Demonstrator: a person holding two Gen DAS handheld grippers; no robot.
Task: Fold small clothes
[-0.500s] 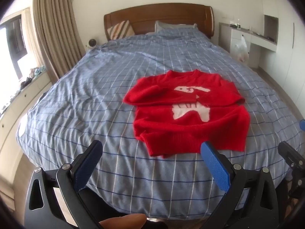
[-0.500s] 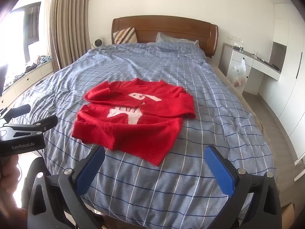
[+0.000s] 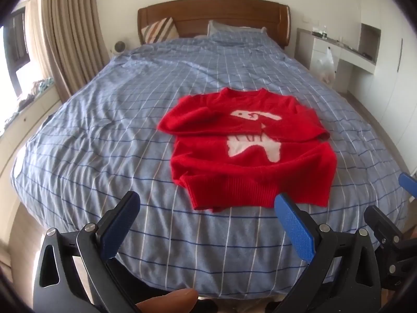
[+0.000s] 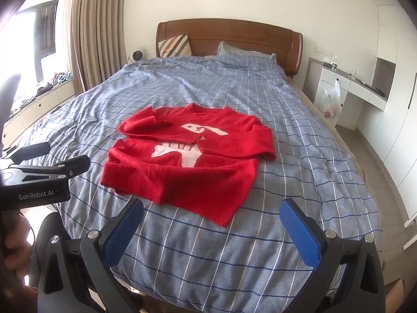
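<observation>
Two claws, both spread wide and holding nothing. Left claw: blue pads parted over the near edge of the bed, angled down toward the sweater's ribbed hem. Right claw: likewise fully parted, pointed at the hem's nearer corner; neither touches fabric.

One red sweater, the task's item, lying face up on the blue checked duvet toward the foot of the bed, collar pointing to the headboard. Both sleeves are already crossed over the chest, partly covering the white animal motif, which suggests the sleeve folds are done and the bottom-to-collar fold remains. The hem lies closest to the claws, probably so each can take one corner.

One wooden headboard, with a striped cushion and a pillow propped against it, well apart from the sweater.

One white desk beside the bed, a plastic bag hanging at its front.

One curtain at the window side.
</observation>
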